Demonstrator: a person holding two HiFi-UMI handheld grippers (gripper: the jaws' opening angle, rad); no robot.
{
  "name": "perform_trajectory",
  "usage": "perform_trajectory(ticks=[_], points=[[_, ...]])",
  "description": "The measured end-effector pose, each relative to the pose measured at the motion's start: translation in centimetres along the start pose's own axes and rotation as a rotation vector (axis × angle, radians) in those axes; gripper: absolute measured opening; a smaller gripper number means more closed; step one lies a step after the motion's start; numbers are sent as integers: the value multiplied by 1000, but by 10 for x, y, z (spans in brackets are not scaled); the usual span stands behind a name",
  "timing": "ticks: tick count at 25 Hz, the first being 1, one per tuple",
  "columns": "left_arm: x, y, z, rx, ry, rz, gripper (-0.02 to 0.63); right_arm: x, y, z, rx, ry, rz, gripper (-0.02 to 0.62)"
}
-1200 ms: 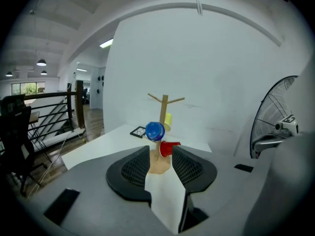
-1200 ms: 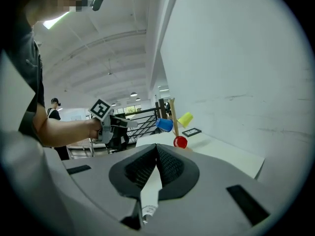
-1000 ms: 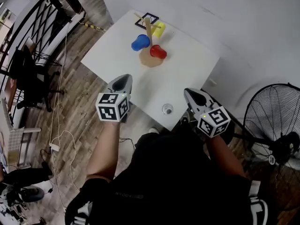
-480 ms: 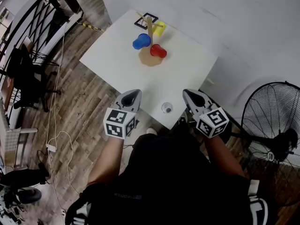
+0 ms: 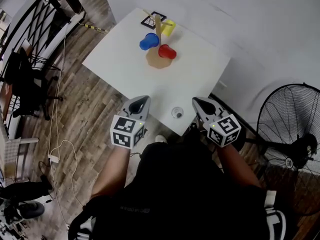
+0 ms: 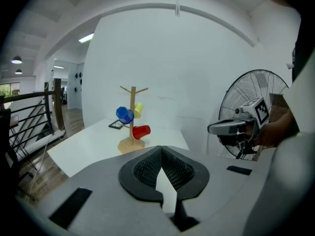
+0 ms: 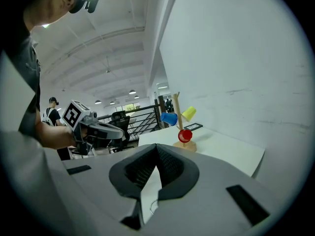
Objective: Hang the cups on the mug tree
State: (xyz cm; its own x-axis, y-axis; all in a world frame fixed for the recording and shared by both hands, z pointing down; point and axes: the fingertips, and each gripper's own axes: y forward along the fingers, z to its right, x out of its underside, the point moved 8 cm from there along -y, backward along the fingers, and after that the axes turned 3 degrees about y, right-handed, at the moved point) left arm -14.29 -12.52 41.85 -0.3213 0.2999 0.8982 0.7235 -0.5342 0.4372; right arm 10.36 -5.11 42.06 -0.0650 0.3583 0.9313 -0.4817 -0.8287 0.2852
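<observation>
The white square table sits cornerwise close to a plain white wall, on a brown wood-plank floor. On the table's far corner lies a flat black-framed square marker card. Near the closest edge there's a small round silvery thing, too small to tell what it is. Right of the table stands a black wire-cage fan. Over on the left, a black metal railing runs along, with a black office chair near it and a thin white cable looping across the planks. Way back in the right gripper view, round ceiling lights are glowing.
</observation>
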Motion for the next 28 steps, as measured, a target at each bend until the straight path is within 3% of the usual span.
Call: perform_trajectory(ticks=[6, 11, 28], points=[[4, -2, 0, -23, -3, -6, 17, -2, 1, -1, -7, -12, -3, 6], [4, -2, -1, -52, 50, -13, 17, 1, 3, -1, -12, -13, -11, 6], [1, -6, -4, -55, 33, -4, 17, 1, 13, -6, -33, -18, -20, 6]])
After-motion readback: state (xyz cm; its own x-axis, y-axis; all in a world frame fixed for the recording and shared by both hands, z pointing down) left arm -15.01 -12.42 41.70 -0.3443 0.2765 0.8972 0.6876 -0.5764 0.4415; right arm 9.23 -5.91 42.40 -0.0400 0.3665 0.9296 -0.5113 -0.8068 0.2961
